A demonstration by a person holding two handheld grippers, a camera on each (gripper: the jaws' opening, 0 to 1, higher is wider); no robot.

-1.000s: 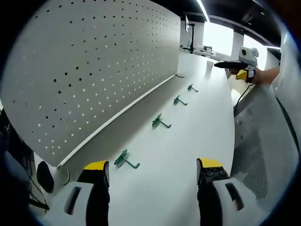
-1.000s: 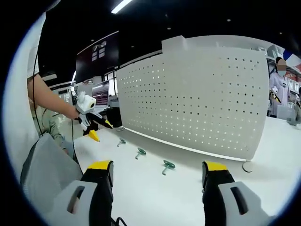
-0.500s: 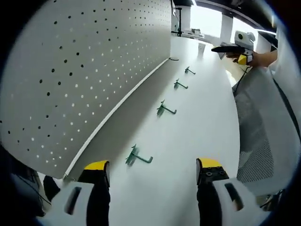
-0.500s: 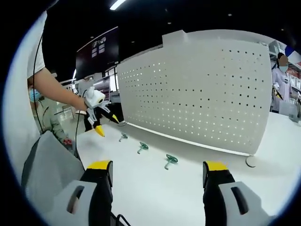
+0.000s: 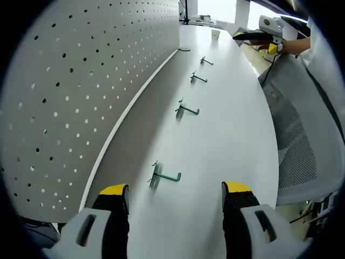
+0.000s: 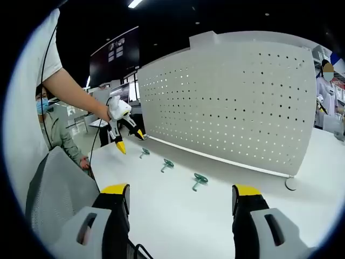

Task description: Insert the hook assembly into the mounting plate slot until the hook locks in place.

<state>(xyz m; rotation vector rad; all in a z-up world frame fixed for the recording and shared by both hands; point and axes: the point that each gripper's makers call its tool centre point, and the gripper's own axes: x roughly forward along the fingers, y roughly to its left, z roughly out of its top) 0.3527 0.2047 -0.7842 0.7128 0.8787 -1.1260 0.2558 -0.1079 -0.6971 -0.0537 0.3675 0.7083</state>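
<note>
Several green hooks lie in a row on the white table [image 5: 232, 135] along the foot of the white pegboard [image 5: 81, 86]. The nearest hook [image 5: 164, 175] lies just ahead of my left gripper [image 5: 175, 194], whose yellow-tipped jaws are open with nothing between them. Other hooks [image 5: 186, 110] [image 5: 198, 78] lie farther along. My right gripper [image 6: 180, 194] is open and holds nothing, hovering in front of the pegboard [image 6: 232, 102], with a hook [image 6: 199, 181] on the table ahead of it. In the right gripper view, the left gripper [image 6: 129, 141] hangs over the far hook [image 6: 144, 153].
A grey mesh chair back [image 6: 59, 183] stands at the table's near edge; it also shows at the right as the chair back [image 5: 302, 145]. The right gripper [image 5: 253, 36] hovers at the table's far end. A person [image 6: 54, 135] stands beyond the table, and a round foot [image 6: 291, 184] sits by the pegboard's end.
The left gripper has tipped down and come nearer to the closest hook, which now lies higher between its jaws. In the right gripper view it has shifted right, toward the hook row.
</note>
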